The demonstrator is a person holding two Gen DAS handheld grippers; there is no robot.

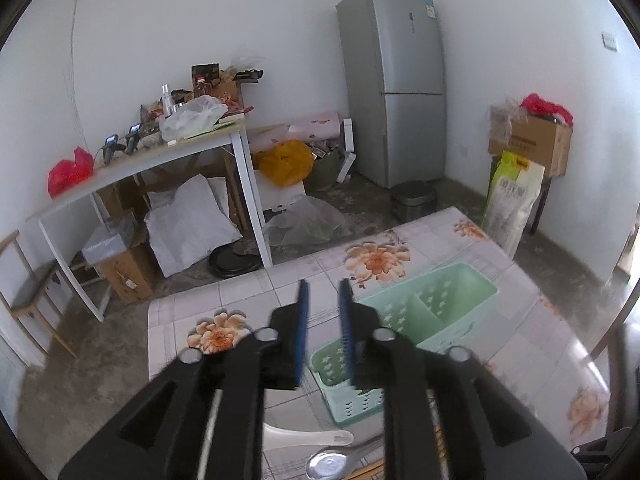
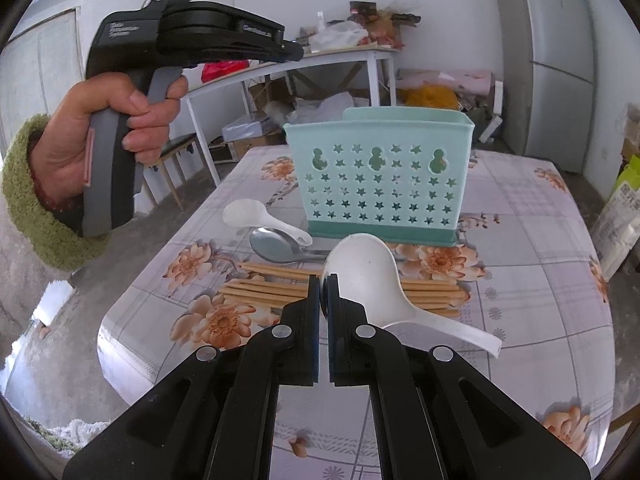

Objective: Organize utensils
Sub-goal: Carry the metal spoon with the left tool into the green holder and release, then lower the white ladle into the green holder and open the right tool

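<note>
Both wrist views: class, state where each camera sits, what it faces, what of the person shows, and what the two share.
Left wrist: rides the left tongs, held open above the table, facing the mint-green star-holed plastic caddy; no hand shows.
Right wrist: rides the right tongs, shut on the large white plastic ladle, facing the caddy's side; the left hand shows.
Shared: caddy, floral tablecloth, steel spoon.

We see the utensil caddy [image 2: 380,176] standing upright on the table [image 2: 520,280], toward its far side. Before it, to the left, lie a small scoop [image 2: 256,218] and a metal spoon [image 2: 280,246], touching. Chopsticks [image 2: 264,292] lie nearer us. A ladle [image 2: 372,280] sits above them, pinched at its bowl's edge by our right gripper [image 2: 324,292].
</note>
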